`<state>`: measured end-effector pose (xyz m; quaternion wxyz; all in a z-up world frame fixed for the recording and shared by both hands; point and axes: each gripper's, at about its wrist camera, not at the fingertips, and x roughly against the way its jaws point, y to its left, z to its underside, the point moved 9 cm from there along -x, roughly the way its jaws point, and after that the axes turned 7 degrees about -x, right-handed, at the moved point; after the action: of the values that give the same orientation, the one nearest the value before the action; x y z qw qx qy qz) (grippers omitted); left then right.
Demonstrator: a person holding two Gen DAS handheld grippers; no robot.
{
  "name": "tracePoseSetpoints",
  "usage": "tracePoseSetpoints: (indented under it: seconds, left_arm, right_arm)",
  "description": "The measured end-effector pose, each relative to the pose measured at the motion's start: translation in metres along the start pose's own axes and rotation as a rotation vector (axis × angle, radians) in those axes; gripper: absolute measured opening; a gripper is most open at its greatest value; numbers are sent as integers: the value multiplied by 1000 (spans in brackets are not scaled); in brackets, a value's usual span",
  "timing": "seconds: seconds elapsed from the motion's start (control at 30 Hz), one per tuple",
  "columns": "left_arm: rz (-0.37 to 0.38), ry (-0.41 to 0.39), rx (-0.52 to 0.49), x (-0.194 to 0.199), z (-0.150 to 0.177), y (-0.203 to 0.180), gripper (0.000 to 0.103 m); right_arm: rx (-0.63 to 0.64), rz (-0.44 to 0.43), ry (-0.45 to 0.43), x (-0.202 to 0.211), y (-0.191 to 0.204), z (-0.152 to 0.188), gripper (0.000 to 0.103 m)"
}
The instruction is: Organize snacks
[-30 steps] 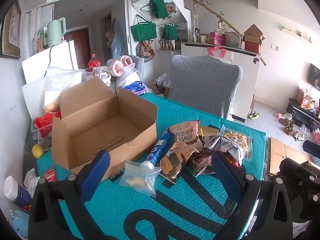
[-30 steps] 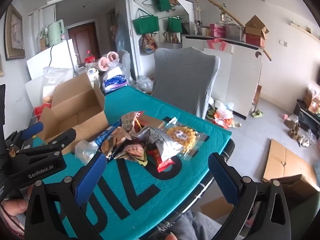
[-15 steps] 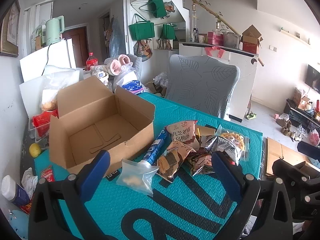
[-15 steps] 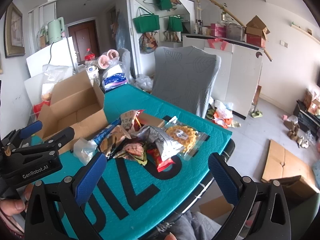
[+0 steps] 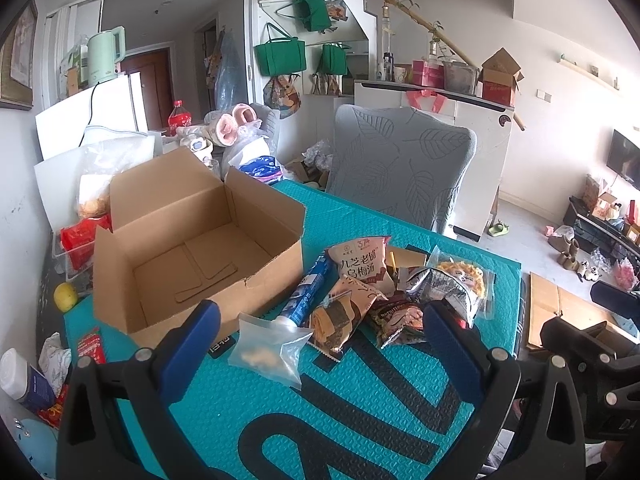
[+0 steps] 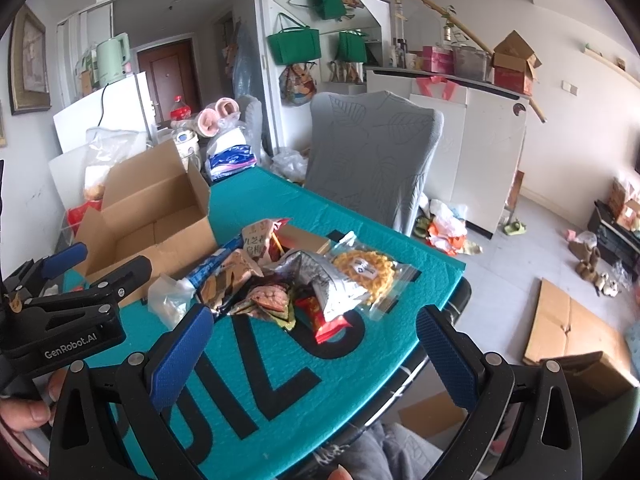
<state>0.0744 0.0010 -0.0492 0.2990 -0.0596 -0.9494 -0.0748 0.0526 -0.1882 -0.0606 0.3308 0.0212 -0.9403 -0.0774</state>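
Note:
An open, empty cardboard box (image 5: 192,248) stands on the teal table mat (image 5: 360,412), also in the right wrist view (image 6: 152,220). Beside it lies a pile of snack packets (image 5: 384,288): a clear bag (image 5: 272,348), a blue tube (image 5: 310,294), a silver packet (image 6: 332,276) and a bag of yellow crisps (image 6: 366,272). My left gripper (image 5: 320,344) is open and empty, just short of the clear bag. My right gripper (image 6: 316,344) is open and empty, near the red packet (image 6: 328,316). The left gripper also shows in the right wrist view (image 6: 76,268).
A grey covered chair (image 5: 404,168) stands behind the table. Bags and clutter (image 5: 84,236) lie left of the box. Flat cardboard (image 6: 568,328) lies on the floor at right. The table's edge (image 6: 440,320) runs close behind the snacks on the right.
Both grippers have drifted slightly closer to the snack pile and lower. Their jaws stay open. Nothing on the table has moved.

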Motion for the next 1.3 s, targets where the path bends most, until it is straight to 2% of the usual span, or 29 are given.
tracePoseSetpoints:
  seconds: [1.3]
  left_arm:
    - [11, -16, 2, 7, 0, -4, 103]
  right_arm:
    - [2, 1, 0, 0, -3, 1, 103]
